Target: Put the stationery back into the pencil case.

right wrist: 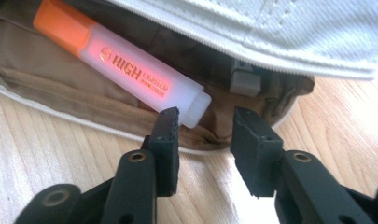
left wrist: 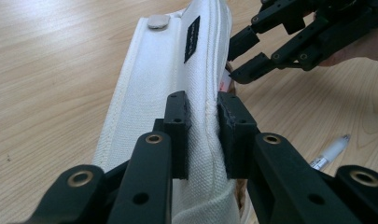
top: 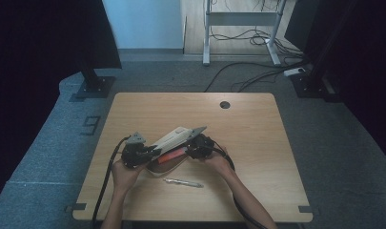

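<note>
My left tool (left wrist: 204, 126) is pinching the woven white canvas flap of one pencil case (left wrist: 177, 93) on the wooden table (top: 248, 143). My right tool (right wrist: 203, 126) is standing partly open, gripping nothing, before one orange highlighter (right wrist: 126, 70) lying inside the brown lining; one slim pen (top: 183, 182) is lying nearby

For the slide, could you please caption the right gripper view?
Right hand-held gripper, jaws open, at the end of an orange highlighter lying inside an open white pencil case.

Pen (top: 183, 182) on table (top: 257, 143), near front edge.
</note>
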{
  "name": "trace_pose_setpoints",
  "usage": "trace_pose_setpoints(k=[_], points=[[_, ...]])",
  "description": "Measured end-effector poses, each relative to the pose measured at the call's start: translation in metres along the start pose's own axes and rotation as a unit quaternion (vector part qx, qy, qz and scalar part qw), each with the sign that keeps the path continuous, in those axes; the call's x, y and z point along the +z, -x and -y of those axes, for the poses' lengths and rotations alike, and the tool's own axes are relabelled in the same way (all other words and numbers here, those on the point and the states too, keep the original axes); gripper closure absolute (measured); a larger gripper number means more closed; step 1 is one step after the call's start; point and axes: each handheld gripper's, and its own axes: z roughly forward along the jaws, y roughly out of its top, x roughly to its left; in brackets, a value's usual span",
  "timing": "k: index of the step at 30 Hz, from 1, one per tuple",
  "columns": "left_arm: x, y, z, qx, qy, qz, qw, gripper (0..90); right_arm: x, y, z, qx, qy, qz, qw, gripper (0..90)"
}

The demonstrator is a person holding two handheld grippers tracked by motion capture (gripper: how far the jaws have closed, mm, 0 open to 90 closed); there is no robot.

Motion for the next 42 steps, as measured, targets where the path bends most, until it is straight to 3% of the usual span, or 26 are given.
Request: trace_pose_setpoints(k=[13, 23, 31, 42], points=[[0.000, 0.000, 0.000, 0.001, 0.000, 0.000, 1.0000, 75.1, 0.005, 0.001, -0.009, -0.001, 0.003, 0.002, 1.0000, 63.5], [0.000, 0.000, 0.000, 0.002, 0.000, 0.000, 1.0000, 74.9, -0.010, -0.001, -0.008, 0.006, 0.019, 0.001, 0.9998, 49.5], [0.001, -0.001, 0.001, 0.005, -0.007, 0.001, 1.0000, 74.7, -0.022, -0.001, 0.000, 0.011, 0.026, -0.020, 0.9994, 42.6], [0.002, -0.003, 0.001, 0.003, -0.009, 0.004, 0.9999, 74.9, -0.036, -0.009, 0.013, 0.005, 0.028, -0.028, 0.9992, 41.1]])
